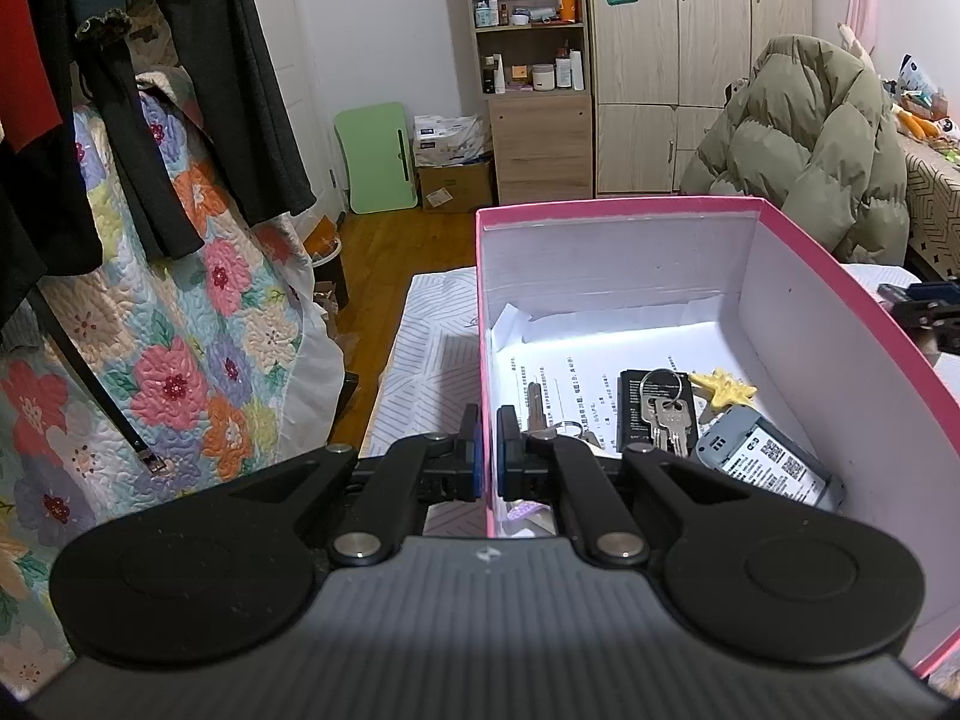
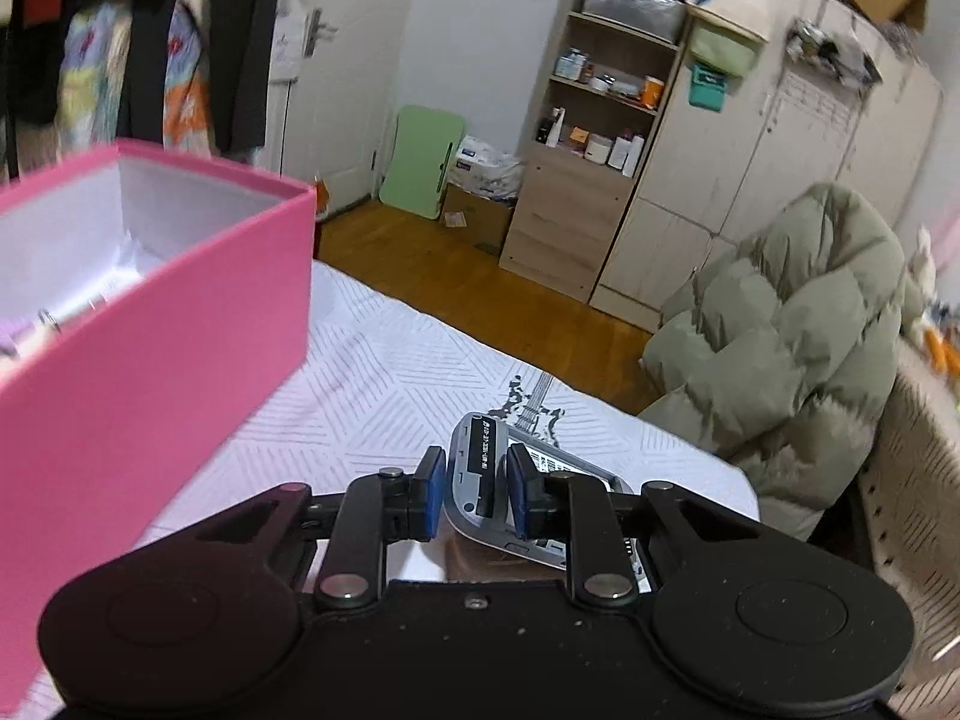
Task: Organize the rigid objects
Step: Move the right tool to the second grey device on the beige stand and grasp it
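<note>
White quilted bedding with a faint line pattern and a small guitar print covers the surface that everything rests on. Nearest in the left wrist view, the left gripper has its jaws closed on the near-left wall of the pink box, one blue pad outside and one inside the wall. That box is open at the top, white inside, and lined with printed paper. On the paper lie a single key just beyond the inner pad, a flat black block with a bunch of keys on a ring lying across it, a yellow star-shaped piece past the ring, and a grey phone-like device with a white label against the right wall. In the right wrist view, the right gripper is beside the box, out over the bedding, with its blue pads closed on either side of a second grey device with a black strip, which rests tilted on the bedding and lies outside the box. Beyond the bed are a wooden floor, a green folded table leaning on the wall, a shelf unit holding bottles and jars, pale wardrobes, and an olive puffer coat.
</note>
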Demonstrator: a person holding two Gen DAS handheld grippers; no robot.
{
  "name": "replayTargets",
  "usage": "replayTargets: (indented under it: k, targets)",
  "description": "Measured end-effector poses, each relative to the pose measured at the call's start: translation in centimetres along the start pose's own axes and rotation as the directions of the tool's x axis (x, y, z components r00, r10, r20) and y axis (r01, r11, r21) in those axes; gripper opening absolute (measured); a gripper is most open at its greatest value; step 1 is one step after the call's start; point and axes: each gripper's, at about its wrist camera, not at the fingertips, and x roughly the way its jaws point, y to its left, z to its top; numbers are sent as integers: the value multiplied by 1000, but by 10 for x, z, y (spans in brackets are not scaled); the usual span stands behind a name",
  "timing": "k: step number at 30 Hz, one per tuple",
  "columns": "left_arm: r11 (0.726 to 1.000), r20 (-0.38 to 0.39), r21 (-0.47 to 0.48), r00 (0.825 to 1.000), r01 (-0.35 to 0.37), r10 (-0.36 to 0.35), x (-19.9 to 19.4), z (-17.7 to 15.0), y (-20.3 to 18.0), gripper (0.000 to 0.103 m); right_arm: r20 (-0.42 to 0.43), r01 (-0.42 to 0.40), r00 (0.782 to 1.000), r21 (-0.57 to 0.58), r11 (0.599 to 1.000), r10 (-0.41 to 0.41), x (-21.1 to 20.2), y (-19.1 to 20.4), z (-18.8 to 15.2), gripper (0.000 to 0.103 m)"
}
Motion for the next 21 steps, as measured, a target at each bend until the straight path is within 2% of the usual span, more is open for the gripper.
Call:
replayTargets:
  k: [13, 21]
  targets:
    - [1000, 1, 1, 1000, 1, -1, 0, 0, -1, 3, 52, -140, 990, 155, 978, 133, -38, -12, -2, 25]
    - [1000, 1, 2, 1000, 1, -1, 0, 1, 0, 3, 115, -191, 978, 139, 972, 175, -70, 4, 17, 25]
